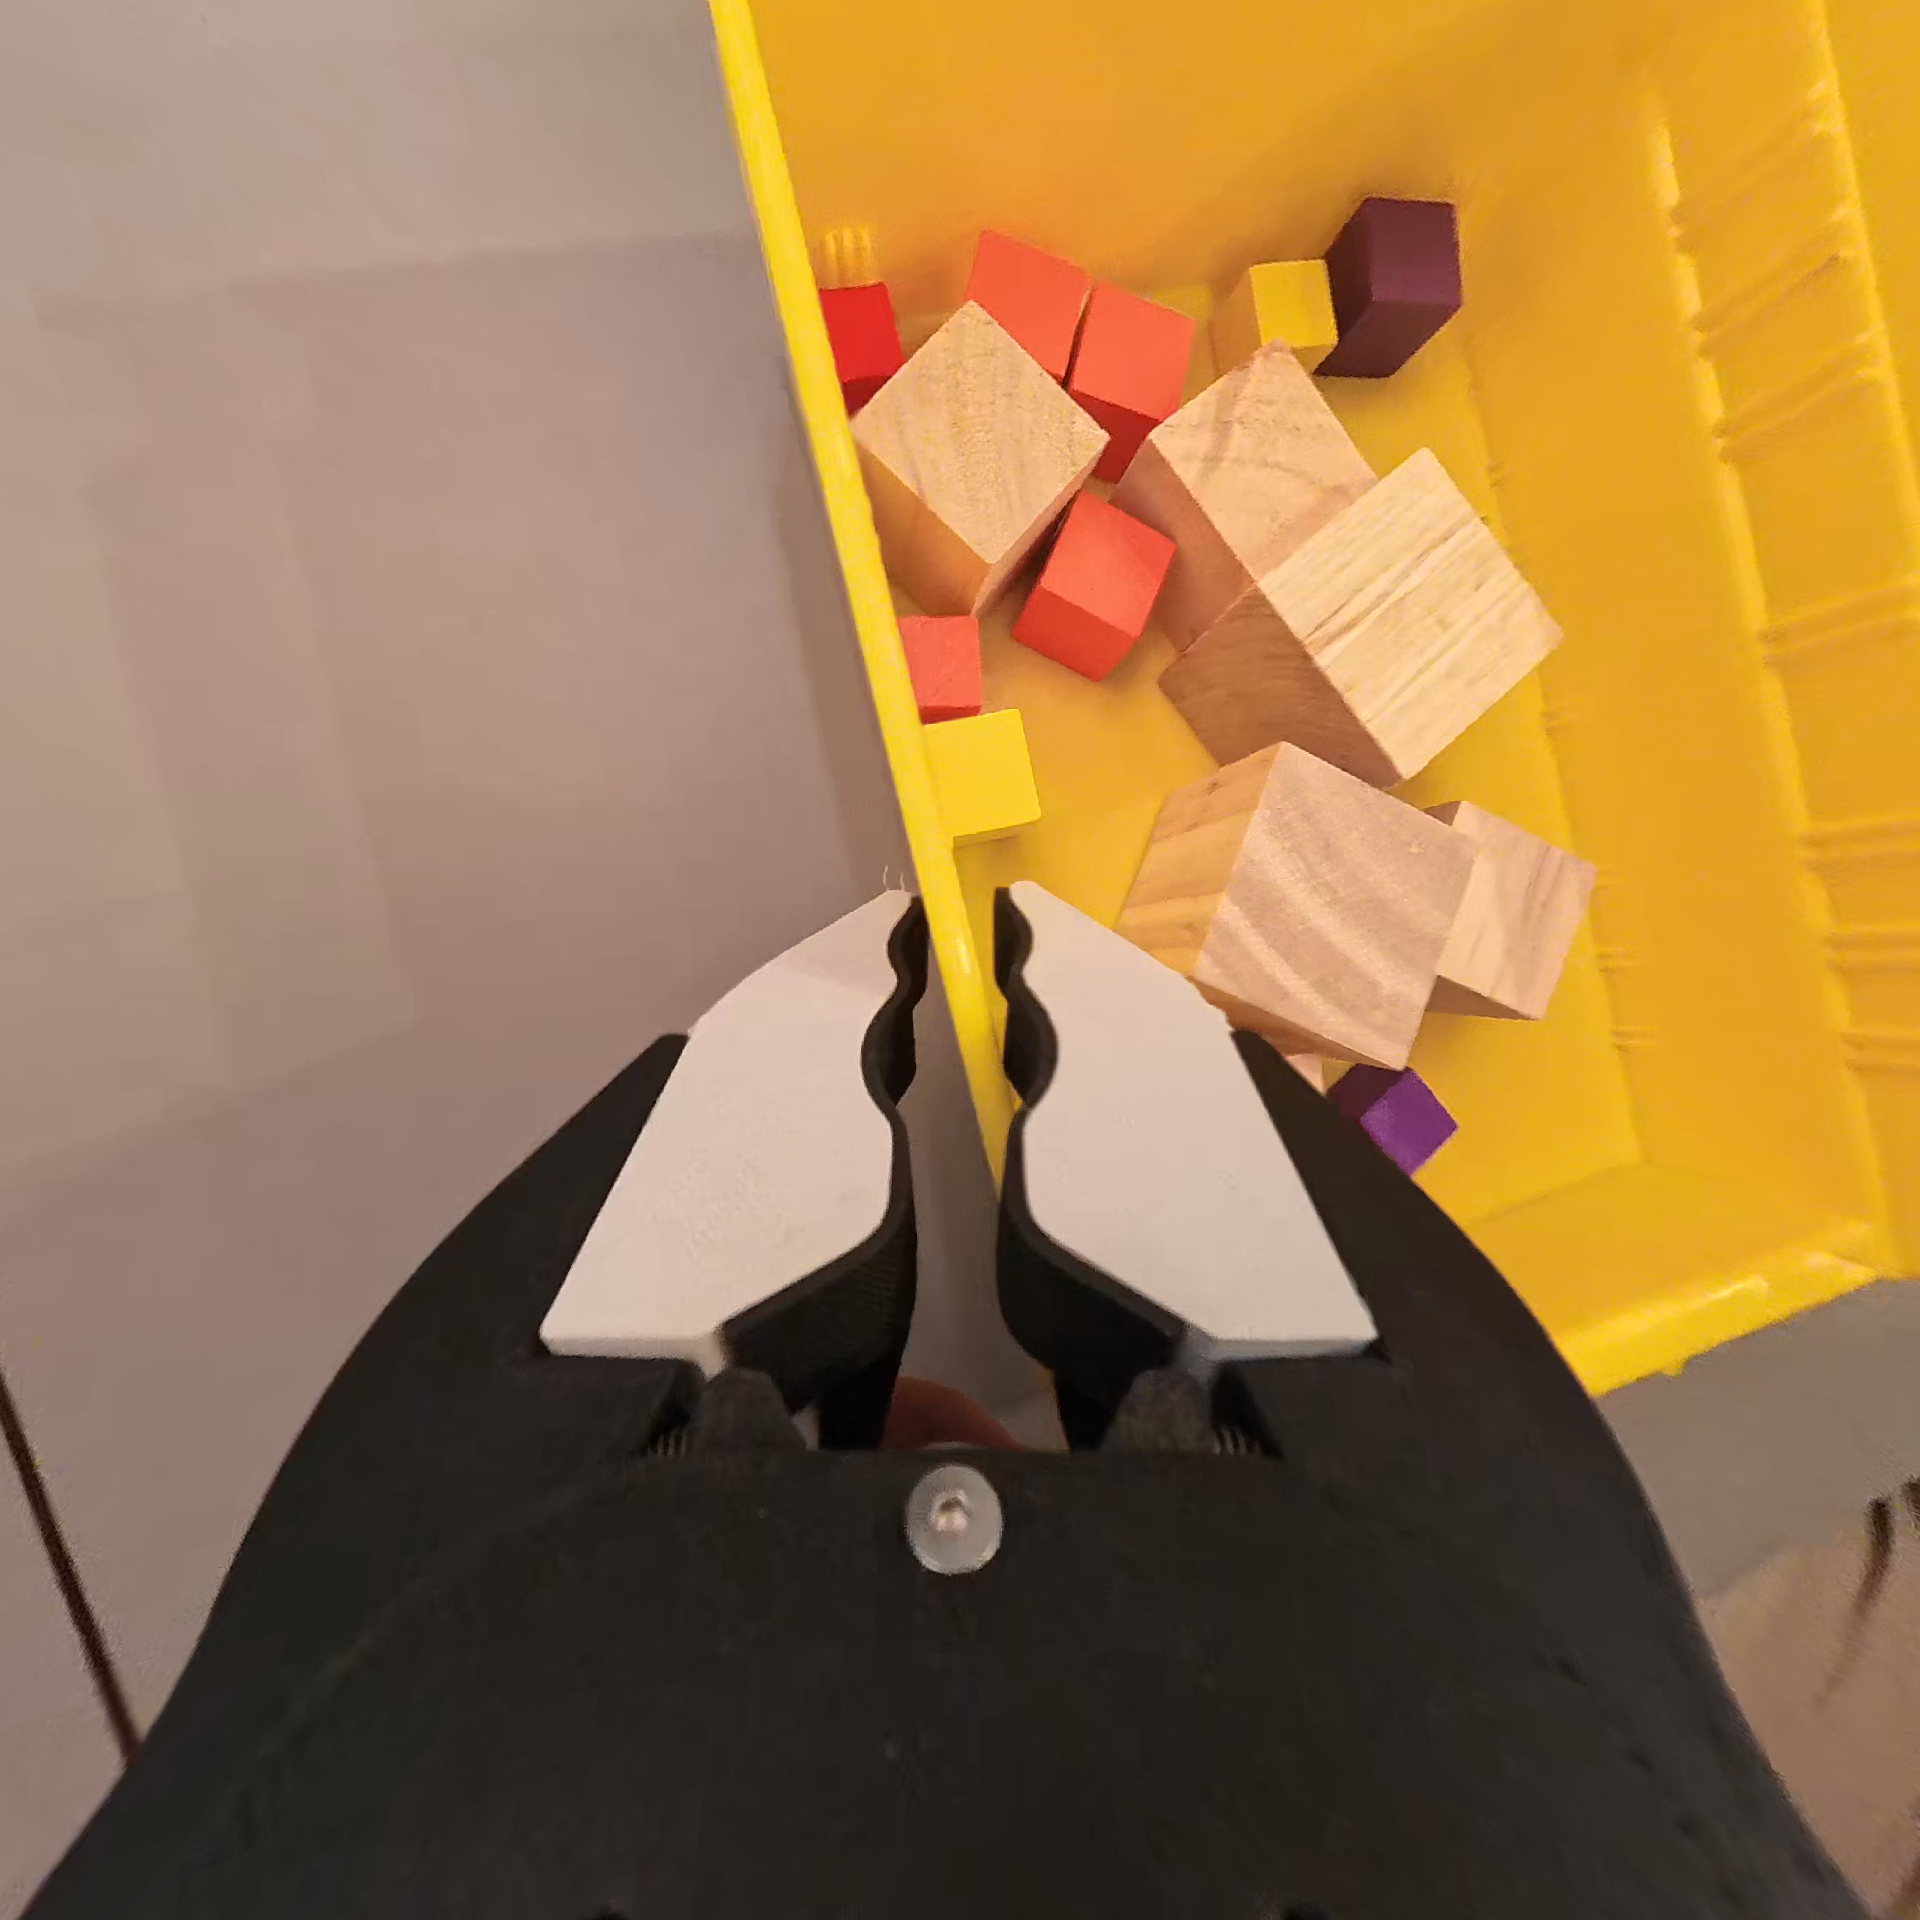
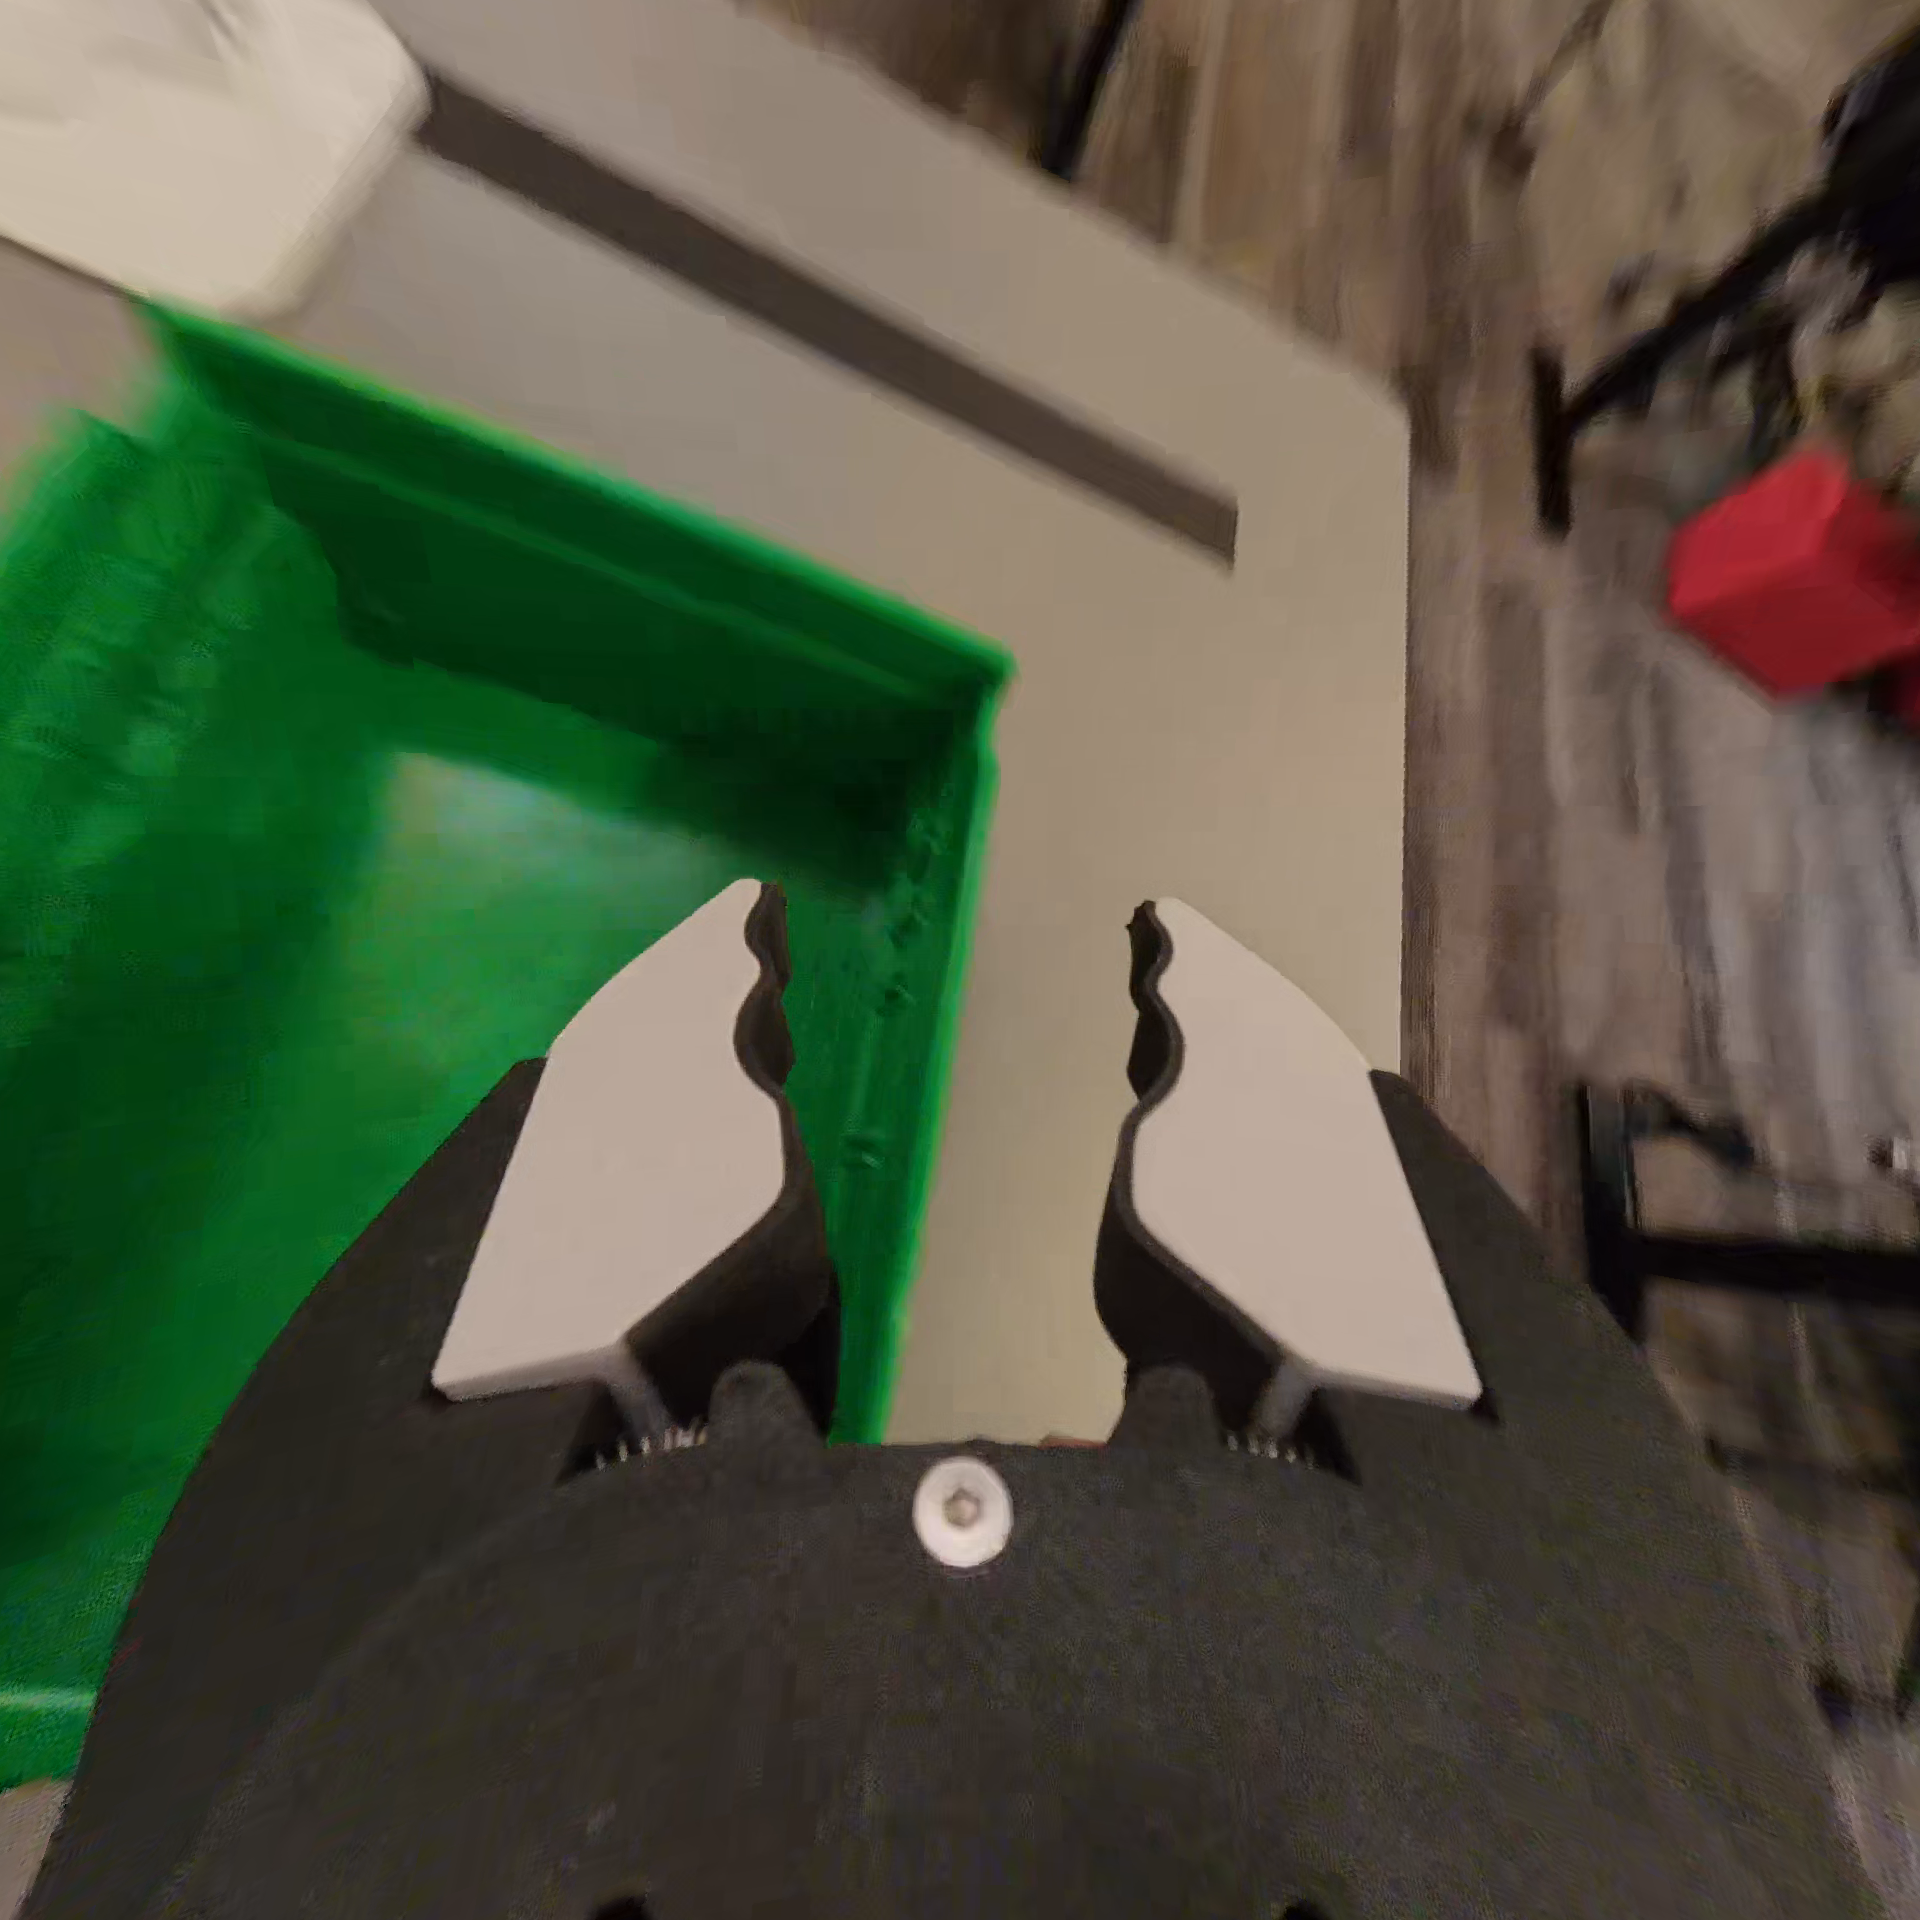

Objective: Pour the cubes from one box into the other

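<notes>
A yellow box (image 1: 1039, 125) holds several cubes: large plain wooden ones (image 1: 1382, 613), orange-red ones (image 1: 1096, 582), small yellow ones (image 1: 982, 774) and purple ones (image 1: 1397, 286). My left gripper (image 1: 956, 899) is closed on the box's thin left wall, one finger outside and one inside. In the right wrist view, a green box (image 2: 623, 582) sits on the grey table (image 2: 1143, 623); the part of its inside that shows holds no cubes. My right gripper (image 2: 956, 899) is open and straddles the green box's right wall without touching it.
A white container (image 2: 187, 135) stands at the table's far left corner. The table's right edge (image 2: 1403, 831) runs close to the green box, with wood-look floor beyond. A red object (image 2: 1787, 571) and dark frame legs (image 2: 1662, 1268) are on the floor.
</notes>
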`<state>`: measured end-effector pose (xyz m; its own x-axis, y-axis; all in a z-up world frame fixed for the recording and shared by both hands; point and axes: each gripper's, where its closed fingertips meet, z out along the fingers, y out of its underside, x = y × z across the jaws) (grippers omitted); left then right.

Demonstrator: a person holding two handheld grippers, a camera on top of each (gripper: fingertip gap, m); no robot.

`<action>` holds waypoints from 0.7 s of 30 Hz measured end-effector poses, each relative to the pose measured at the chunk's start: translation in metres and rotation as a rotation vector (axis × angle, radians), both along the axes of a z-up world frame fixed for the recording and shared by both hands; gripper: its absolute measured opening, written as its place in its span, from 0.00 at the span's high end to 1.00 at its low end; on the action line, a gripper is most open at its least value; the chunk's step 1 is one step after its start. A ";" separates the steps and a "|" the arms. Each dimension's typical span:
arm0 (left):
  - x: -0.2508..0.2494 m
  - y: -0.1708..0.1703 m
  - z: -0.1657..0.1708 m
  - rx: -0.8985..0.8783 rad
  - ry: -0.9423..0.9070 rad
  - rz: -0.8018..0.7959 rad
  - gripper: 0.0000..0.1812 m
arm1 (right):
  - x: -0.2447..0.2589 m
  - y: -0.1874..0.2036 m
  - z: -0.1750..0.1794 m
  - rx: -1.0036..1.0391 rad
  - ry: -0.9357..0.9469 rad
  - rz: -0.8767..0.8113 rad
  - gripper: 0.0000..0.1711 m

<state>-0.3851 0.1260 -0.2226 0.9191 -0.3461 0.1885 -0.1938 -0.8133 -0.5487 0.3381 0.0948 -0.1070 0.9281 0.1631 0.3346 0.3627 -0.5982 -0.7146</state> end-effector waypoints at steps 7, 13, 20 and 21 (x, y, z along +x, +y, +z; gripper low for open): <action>0.009 0.000 0.001 -0.052 -0.121 -0.020 0.78 | -0.301 -0.023 0.032 -0.096 0.458 0.606 0.62; 0.010 0.005 -0.009 -0.074 -0.050 -0.004 0.90 | -0.495 -0.039 -0.042 -0.488 0.694 0.784 0.57; 0.040 -0.013 -0.006 -0.077 -0.011 0.032 0.87 | -0.518 -0.022 -0.095 -0.566 0.426 0.736 0.63; 0.040 -0.017 -0.009 -0.092 0.037 0.004 0.87 | -0.513 -0.018 -0.097 -0.566 0.386 0.737 0.70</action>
<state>-0.3456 0.1090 -0.2313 0.9275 -0.3248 0.1852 -0.2088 -0.8609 -0.4639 -0.1750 0.0770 -0.2035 0.5607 0.7822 -0.2717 0.5827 -0.6059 -0.5416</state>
